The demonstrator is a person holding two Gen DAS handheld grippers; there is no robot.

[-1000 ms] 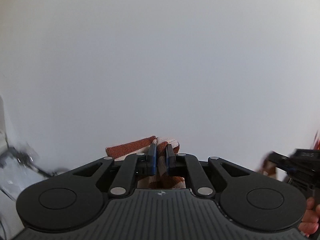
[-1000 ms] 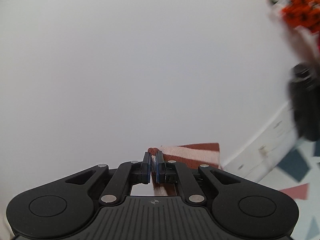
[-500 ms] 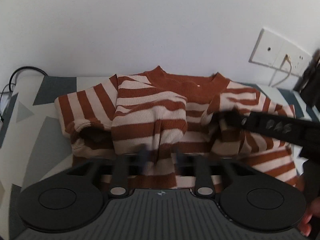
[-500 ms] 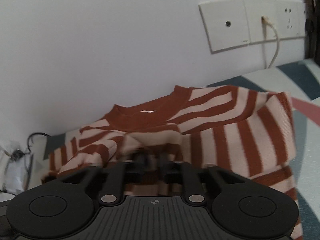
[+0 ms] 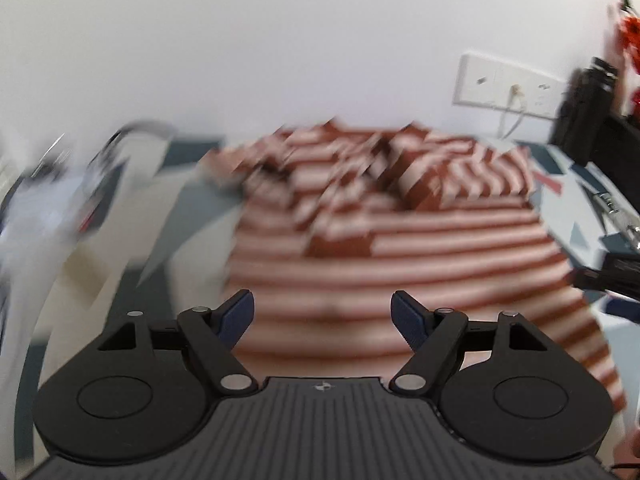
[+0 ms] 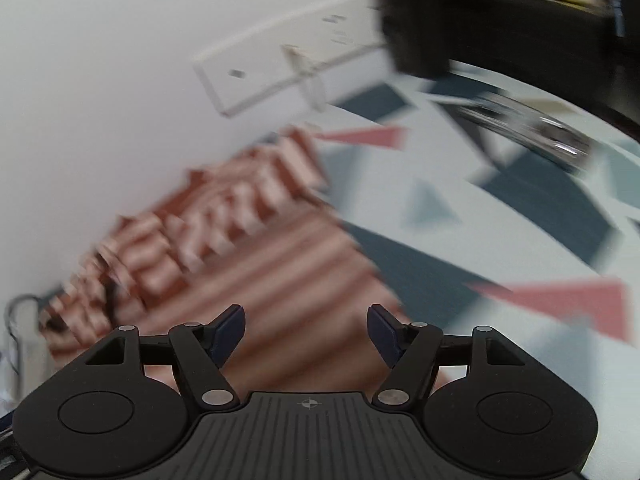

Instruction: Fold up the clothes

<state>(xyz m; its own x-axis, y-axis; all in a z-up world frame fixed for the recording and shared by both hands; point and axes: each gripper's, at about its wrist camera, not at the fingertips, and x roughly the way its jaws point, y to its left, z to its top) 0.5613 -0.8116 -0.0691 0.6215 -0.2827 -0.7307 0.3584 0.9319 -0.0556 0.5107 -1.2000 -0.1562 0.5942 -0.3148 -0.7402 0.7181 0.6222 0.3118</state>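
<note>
A rust-and-cream striped sweater (image 5: 400, 248) lies flat on the patterned table, sleeves folded in over the body near the collar. It also shows in the right wrist view (image 6: 256, 248), blurred by motion. My left gripper (image 5: 323, 314) is open and empty, just above the sweater's near hem. My right gripper (image 6: 306, 330) is open and empty, over the sweater's near right edge.
The table (image 6: 460, 240) has a white cloth with grey, navy and red triangles. A white wall with a socket plate (image 5: 512, 84) stands behind. Black equipment (image 5: 588, 120) sits at the right, cables and clutter (image 5: 48, 184) at the left.
Both grippers held the sweater's edge shut a second ago, carried it down over the body, then let go and opened. Both cameras are pulling back, the right one swinging right.
</note>
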